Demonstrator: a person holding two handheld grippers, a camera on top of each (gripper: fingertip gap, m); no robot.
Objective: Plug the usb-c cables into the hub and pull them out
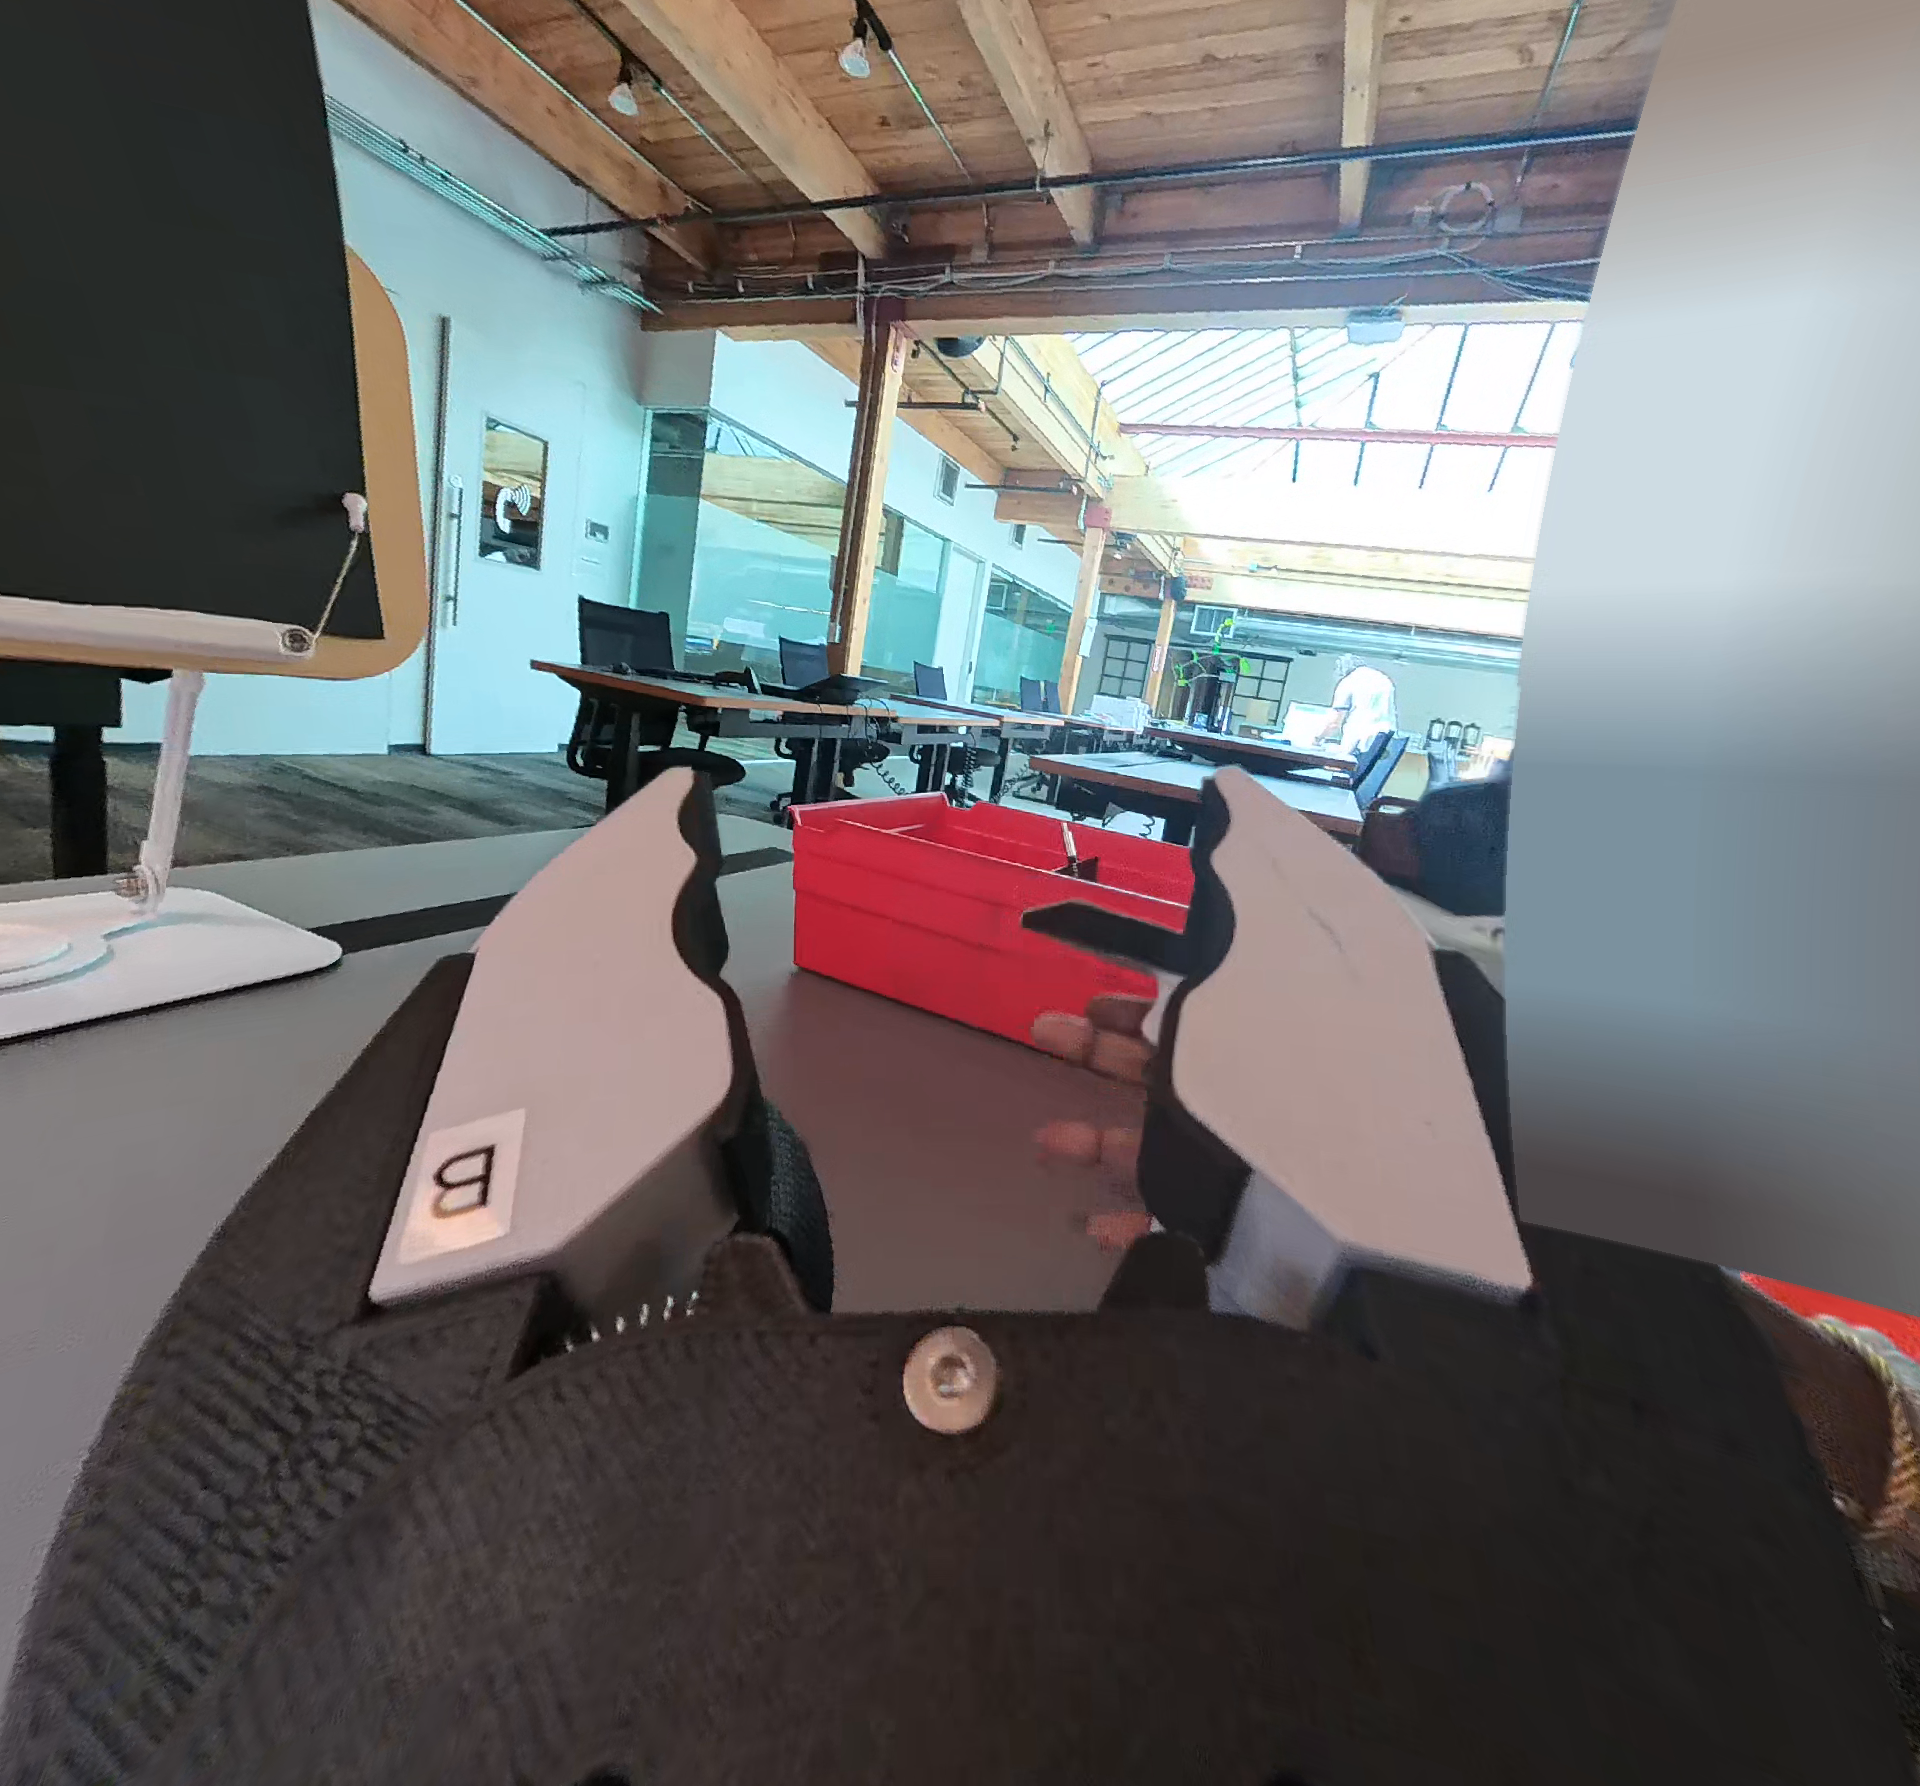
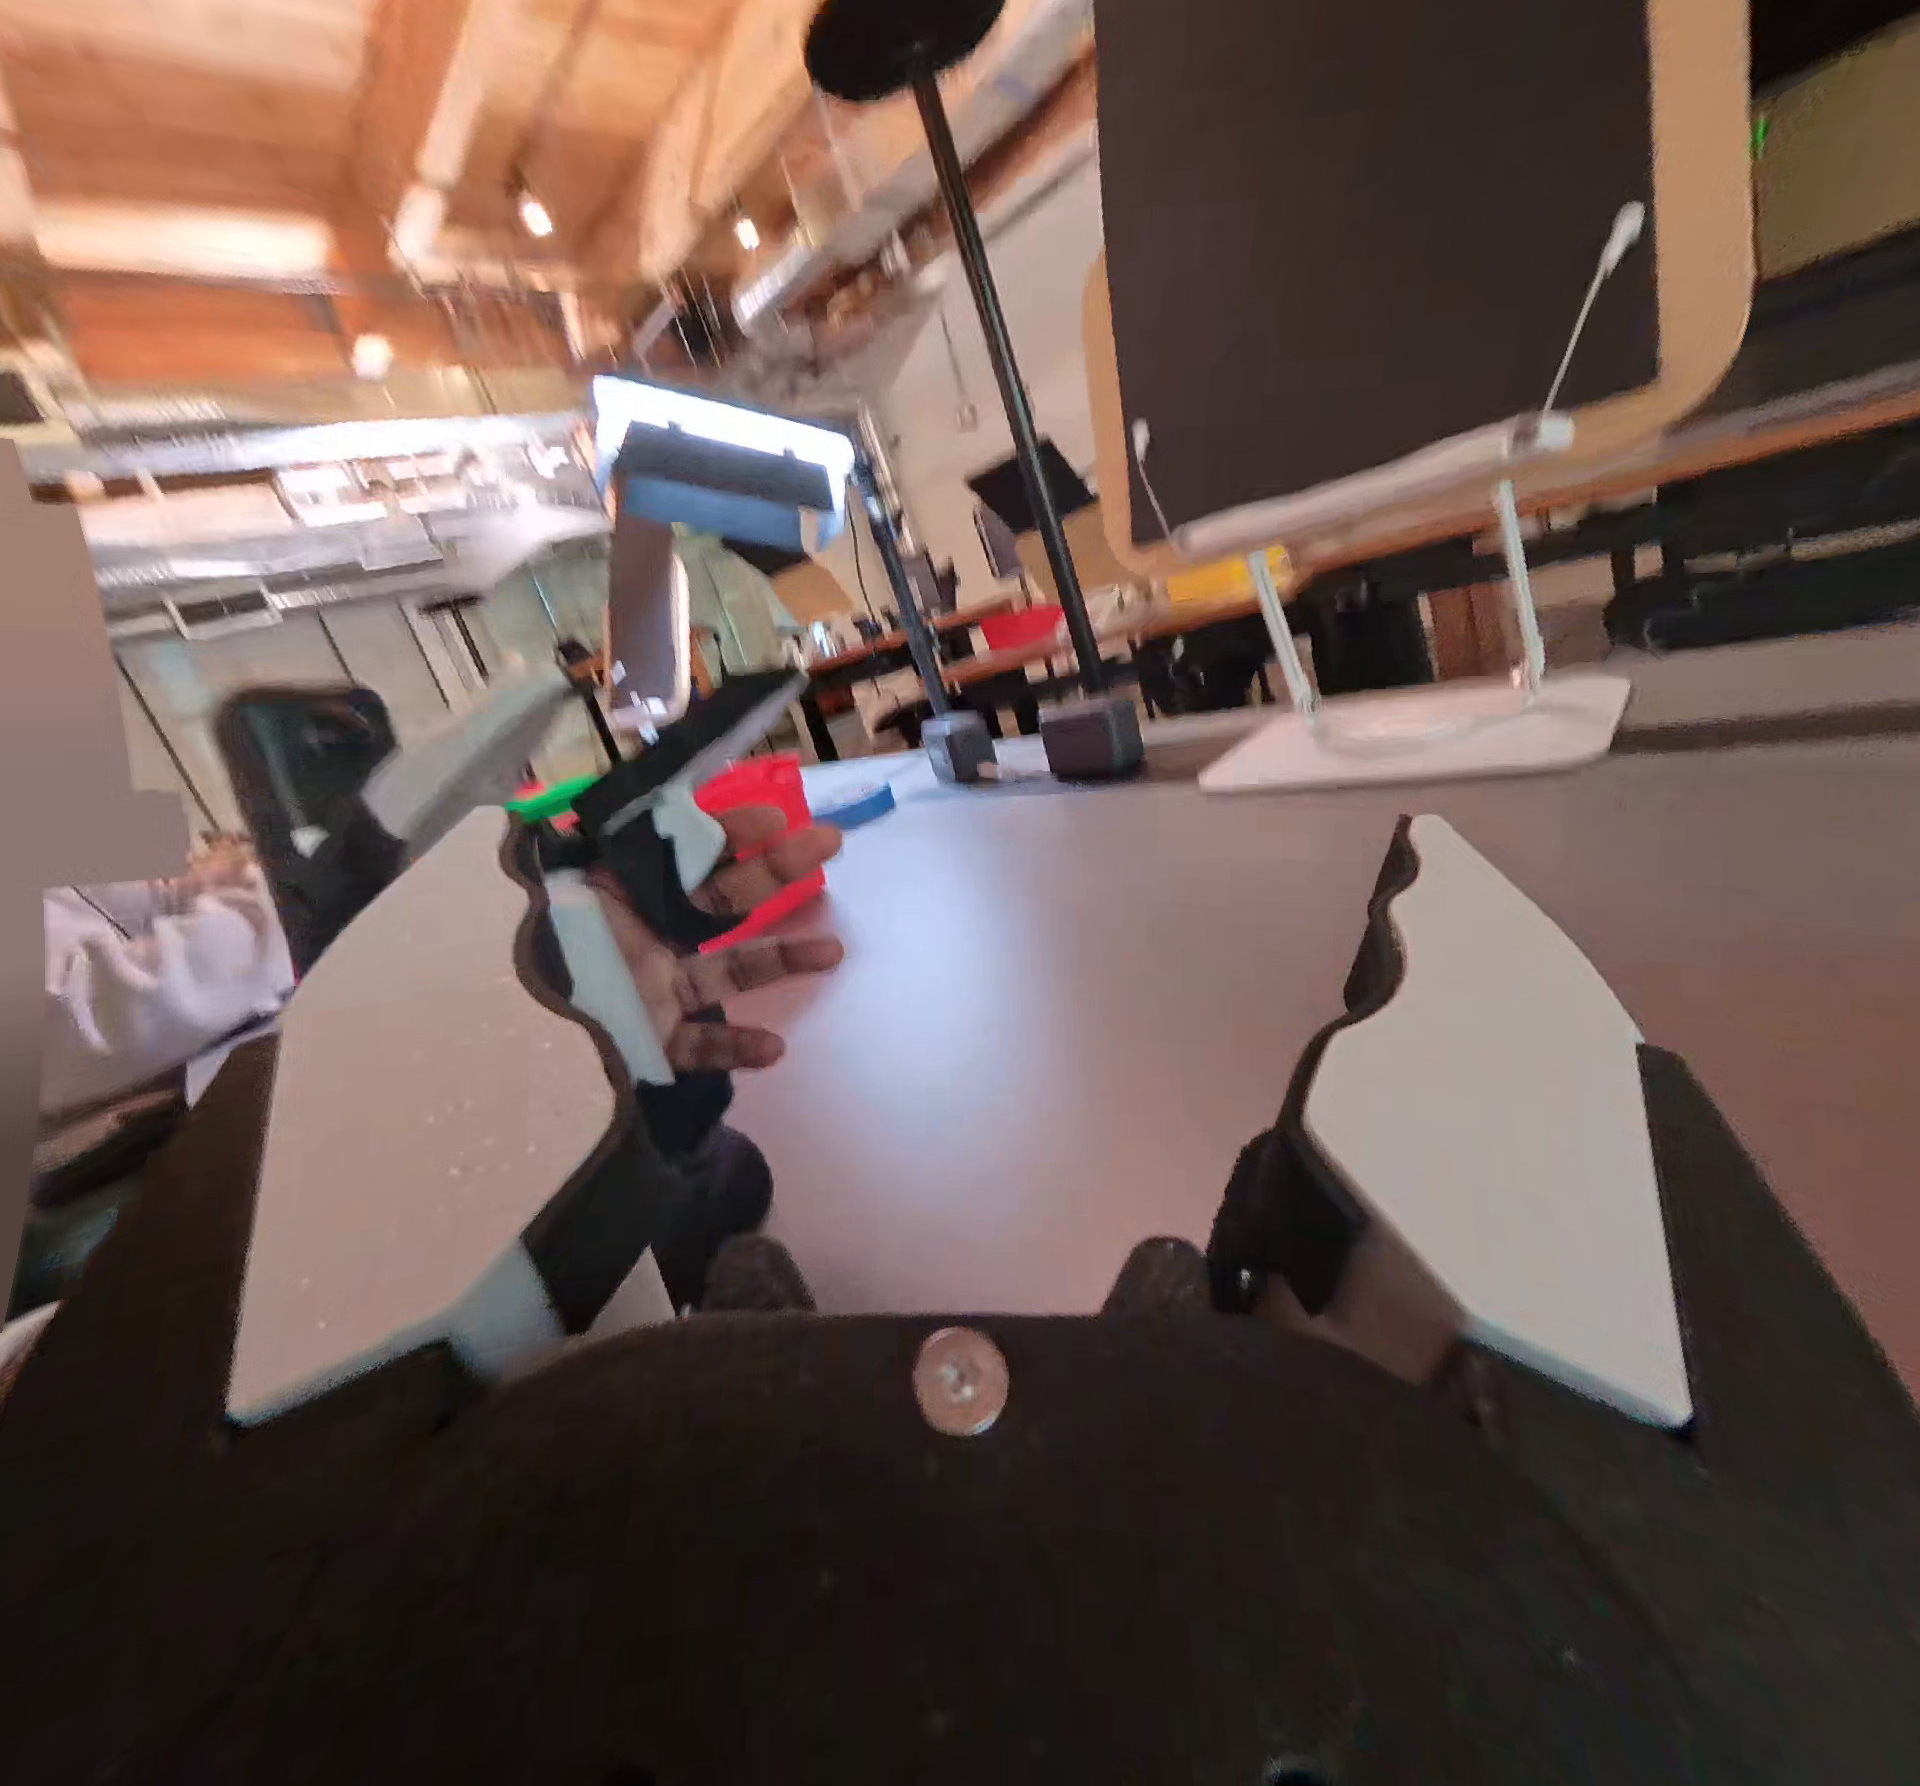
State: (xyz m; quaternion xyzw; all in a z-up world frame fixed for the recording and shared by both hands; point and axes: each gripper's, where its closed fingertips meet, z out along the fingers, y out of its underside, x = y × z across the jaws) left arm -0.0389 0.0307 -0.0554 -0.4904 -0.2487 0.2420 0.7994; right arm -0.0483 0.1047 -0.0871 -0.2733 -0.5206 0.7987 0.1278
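A: What is the left wrist view showing?

B: The left tool (image 1: 954,863) is sitting with its fingers spread apart, nothing between them, low over the dark tabletop (image 1: 260,1092). Just ahead of its tips a red bin (image 1: 914,915) is resting on the tabletop, with a small metal-tipped piece (image 1: 1070,848) sticking up inside; I cannot tell whether that is a cable end. Beside the tool's right finger, someone's fingertips (image 1: 1101,1035) are showing. Off to the tool's left a white stand (image 1: 166,947) is holding up a black board (image 1: 177,261).

A: And the right wrist view?

B: It is blurred. The right tool (image 2: 961,853) is gaping wide and empty above the tabletop (image 2: 1039,1009). Beyond its left finger the left tool (image 2: 582,728) is being held in a hand (image 2: 727,947), tilted upward, fingers parted. Behind that hand the red bin (image 2: 764,786) is showing. Ahead and to the right, the white stand (image 2: 1413,739) is carrying the black board (image 2: 1371,178).

A: The hub and usb-c cables?

B: I am not making them out in either view.
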